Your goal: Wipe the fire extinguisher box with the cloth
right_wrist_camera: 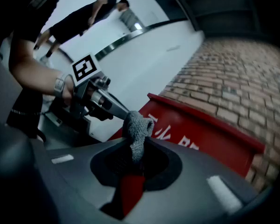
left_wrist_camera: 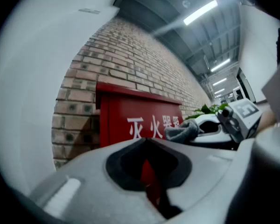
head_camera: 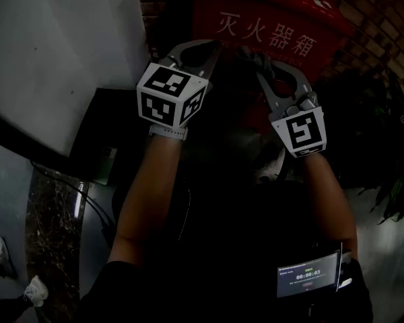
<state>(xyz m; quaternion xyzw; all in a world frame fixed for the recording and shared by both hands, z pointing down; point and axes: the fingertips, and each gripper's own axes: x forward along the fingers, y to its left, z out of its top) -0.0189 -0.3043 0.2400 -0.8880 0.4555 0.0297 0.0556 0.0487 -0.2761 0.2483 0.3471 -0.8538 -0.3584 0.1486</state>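
Between jaws of right gripper, grey cloth being pinched by small bunch; left gripper pressing together on nothing. Both hovering just before fire extinguisher box. Risk: thin grip slipping while wiping, bare jaws scraping box front.

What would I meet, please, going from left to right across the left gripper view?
White wall, red metal fire extinguisher box, grey knitted cloth, right hand-held gripper.

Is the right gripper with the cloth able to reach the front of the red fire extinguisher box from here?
Probably yes. The right gripper holds the cloth facing the red box, and nothing stands between them.
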